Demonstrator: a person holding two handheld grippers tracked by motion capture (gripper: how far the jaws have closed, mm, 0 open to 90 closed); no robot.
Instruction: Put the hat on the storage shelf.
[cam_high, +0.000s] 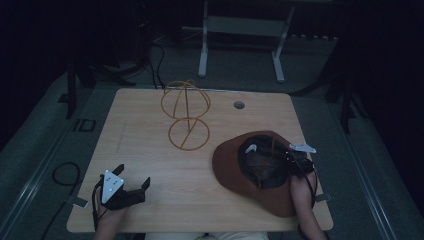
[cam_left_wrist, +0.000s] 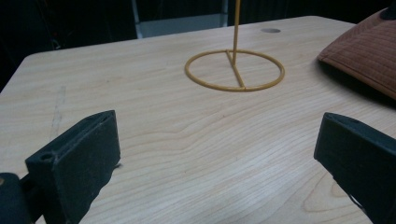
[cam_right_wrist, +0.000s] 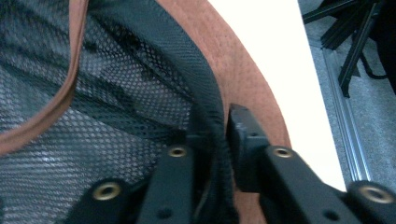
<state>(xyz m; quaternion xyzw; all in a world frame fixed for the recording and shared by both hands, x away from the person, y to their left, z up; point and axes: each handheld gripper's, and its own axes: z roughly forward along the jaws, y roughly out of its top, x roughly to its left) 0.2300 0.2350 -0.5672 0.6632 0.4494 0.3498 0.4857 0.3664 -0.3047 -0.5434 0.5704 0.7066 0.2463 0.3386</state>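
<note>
A brown brimmed hat (cam_high: 235, 165) lies upside down on the table's right side, its dark mesh lining (cam_right_wrist: 116, 107) facing up. My right gripper (cam_high: 292, 160) is shut on the hat's inner band (cam_right_wrist: 215, 135), one jaw inside the crown and one outside against the brim (cam_right_wrist: 252, 84). A yellow wire hat stand (cam_high: 186, 117) rises from its ring base (cam_left_wrist: 234, 70) at the table's middle back. My left gripper (cam_high: 134, 182) rests open near the front left, nothing between its jaws; in the left gripper view it (cam_left_wrist: 217, 154) faces the stand's base.
The wooden table (cam_high: 150, 165) has a round cable hole (cam_high: 239, 105) at the back right. A white desk frame (cam_high: 240, 30) stands on the floor behind. Cables (cam_high: 65, 175) lie on the floor at left. A brown chin strap (cam_right_wrist: 70, 84) crosses the hat's lining.
</note>
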